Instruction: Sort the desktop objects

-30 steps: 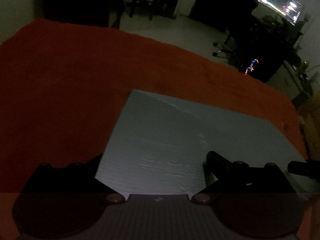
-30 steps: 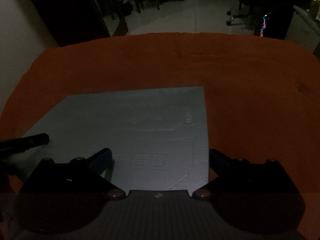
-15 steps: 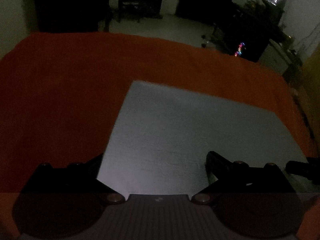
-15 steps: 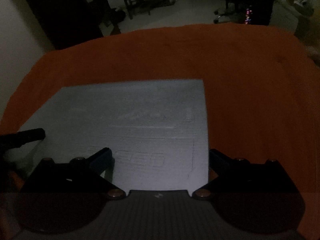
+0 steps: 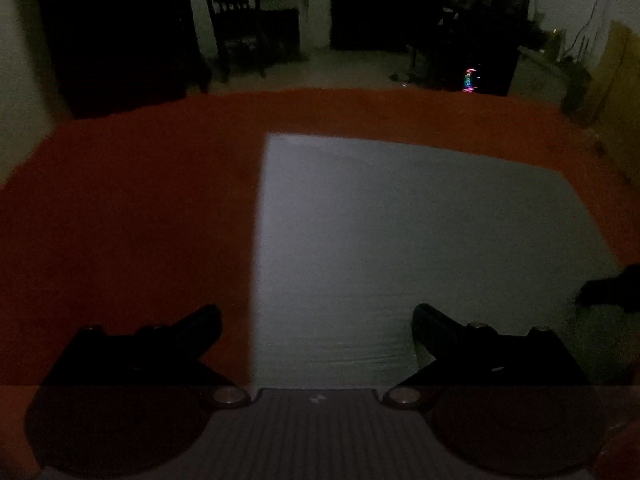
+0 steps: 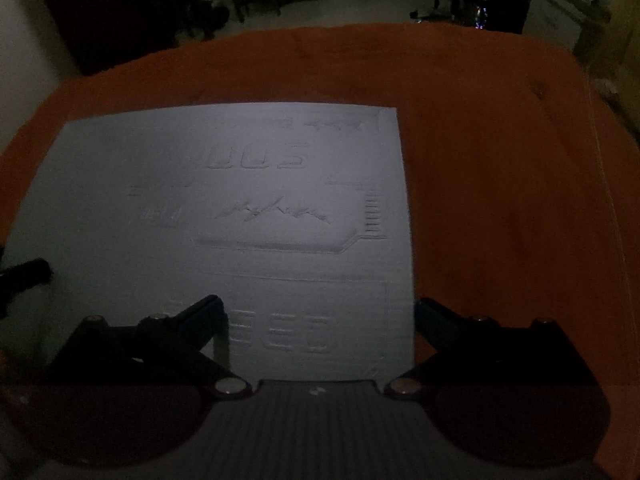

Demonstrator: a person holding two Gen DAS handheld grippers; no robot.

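The landmark here is the pale grey mat (image 6: 224, 208), a flat rectangular sheet with faint raised lettering and a jagged line pressed into it, lying square on the desk (image 6: 500, 168), which is covered in an orange-red cloth. The left gripper (image 5: 316, 332) hangs above the mat's near-left edge, so that one finger (image 5: 200, 328) is over bare cloth and the other is over the mat; its fingers are spread wide with nothing between them. The right gripper (image 6: 320, 320) hangs above the mat's near-right corner, its fingers likewise spread and holding nothing, one over the mat and one just off its right edge. This wide, empty stance on both sides reads to me as a ready or resting pose, with each tool free to drop onto whatever needs taking. The tip of each gripper shows as a dark shape at the outer edge of the other's view, so the two flank the mat's near side. As for the things to be sorted, none shows on the mat or on the cloth around it, and no box, tray or other container is in view in either picture; the dim light may hide small items. That fits a desk laid out before the objects arrive, or one from which they have been cleared.
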